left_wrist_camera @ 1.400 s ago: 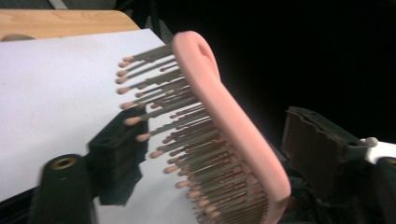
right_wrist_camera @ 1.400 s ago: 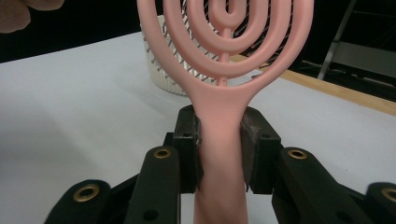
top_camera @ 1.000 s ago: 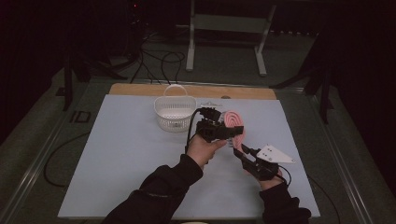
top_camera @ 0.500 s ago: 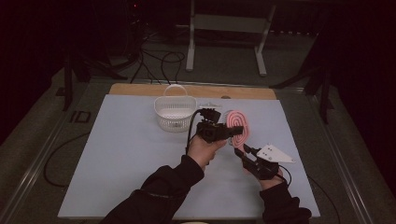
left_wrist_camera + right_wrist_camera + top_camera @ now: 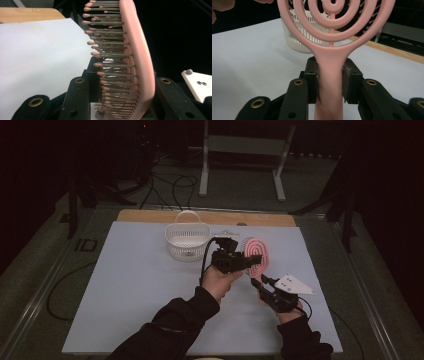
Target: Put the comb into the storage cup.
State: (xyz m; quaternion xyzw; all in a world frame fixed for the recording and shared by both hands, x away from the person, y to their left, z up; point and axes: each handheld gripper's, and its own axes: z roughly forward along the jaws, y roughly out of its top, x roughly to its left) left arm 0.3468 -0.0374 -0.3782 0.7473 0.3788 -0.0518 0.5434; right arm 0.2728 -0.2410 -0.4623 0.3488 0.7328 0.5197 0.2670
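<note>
The pink oval hairbrush looks like smooth, matt plastic, its thin grey bristles ending in rounded pink tips. The white perforated basket is plastic too. The pale table cover looks matt and smooth, and beyond it shows a bare wooden edge.

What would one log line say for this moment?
left gripper: shut on brush head | right gripper: shut on handle | basket: on table

The high view looks forward and down over the table; both gripper views sit close behind the pink brush — each faces the white basket's side.
</note>
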